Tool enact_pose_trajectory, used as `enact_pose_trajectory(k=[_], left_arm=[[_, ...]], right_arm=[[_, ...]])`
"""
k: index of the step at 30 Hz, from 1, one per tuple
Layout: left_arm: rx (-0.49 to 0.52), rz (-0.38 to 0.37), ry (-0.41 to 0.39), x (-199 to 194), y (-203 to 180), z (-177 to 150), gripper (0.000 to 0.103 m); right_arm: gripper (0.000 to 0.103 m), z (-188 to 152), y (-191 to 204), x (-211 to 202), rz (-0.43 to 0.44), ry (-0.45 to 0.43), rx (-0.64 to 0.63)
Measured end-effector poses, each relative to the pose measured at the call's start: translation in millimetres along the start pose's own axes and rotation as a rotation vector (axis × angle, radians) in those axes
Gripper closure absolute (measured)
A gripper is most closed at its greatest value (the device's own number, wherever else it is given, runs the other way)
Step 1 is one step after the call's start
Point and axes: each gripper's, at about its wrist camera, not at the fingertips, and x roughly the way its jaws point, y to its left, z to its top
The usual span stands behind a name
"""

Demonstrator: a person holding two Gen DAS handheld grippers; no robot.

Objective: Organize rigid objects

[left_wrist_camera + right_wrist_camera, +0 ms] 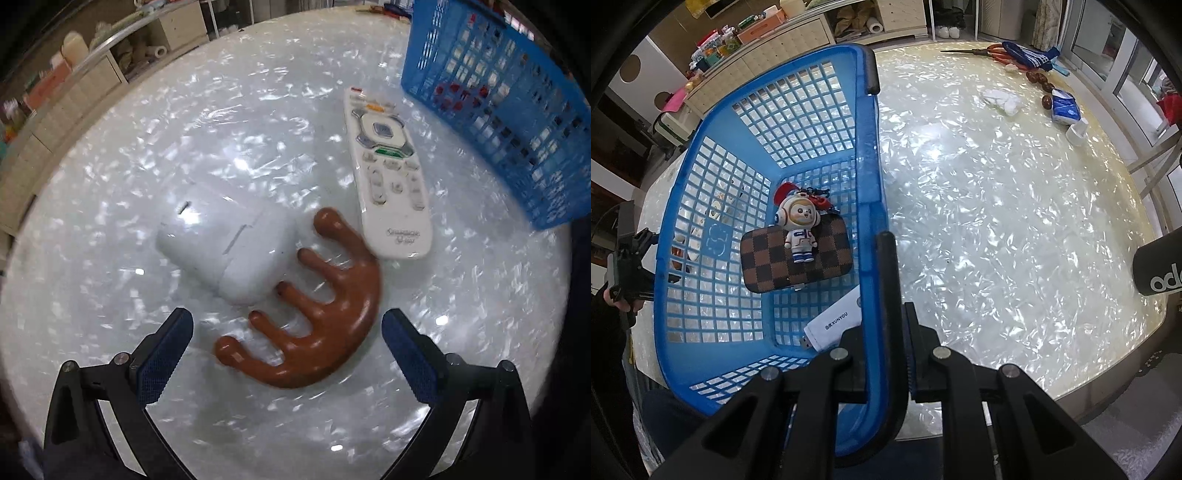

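In the left wrist view my left gripper (286, 325) is open just above the table, its fingertips on either side of a brown wooden claw-shaped massager (314, 332). A white earbud case (229, 247) lies touching the massager's prongs, and a white remote control (391, 177) lies beyond it. In the right wrist view my right gripper (886, 317) is shut on the rim of a blue plastic basket (871, 177) and holds it tilted. In the basket lie a brown checkered case (775, 262), an astronaut figure keychain (798, 229) and a white USB dongle (834, 325).
The basket also shows at the upper right of the left wrist view (517, 110). At the table's far side lie scissors (993, 51), a blue cloth (1030, 55), tissue packs (1065, 107) and a white cup (1076, 133). A black cylinder (1160, 266) stands at the right edge.
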Motion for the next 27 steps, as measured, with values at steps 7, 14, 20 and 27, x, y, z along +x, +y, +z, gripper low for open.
enact_pose_trajectory(k=[7, 14, 20, 27], left_arm=[[0.083, -0.037, 0.023, -2, -29, -8, 0.001], [0.132, -0.035, 0.043, 2, -49, -4, 0.000], [0.076, -0.023, 0.017, 7, -37, 24, 0.010], [0.063, -0.023, -0.022, 1, -33, 47, 0.033]], right_arm=[[0.090, -5, 2, -2, 0.003, -0.001, -0.003], [0.090, -6, 3, -1, 0.008, 0.001, -0.003], [0.090, -7, 0, -1, 0.021, 0.000, 0.001], [0.090, -7, -1, 4, 0.036, 0.005, 0.004]])
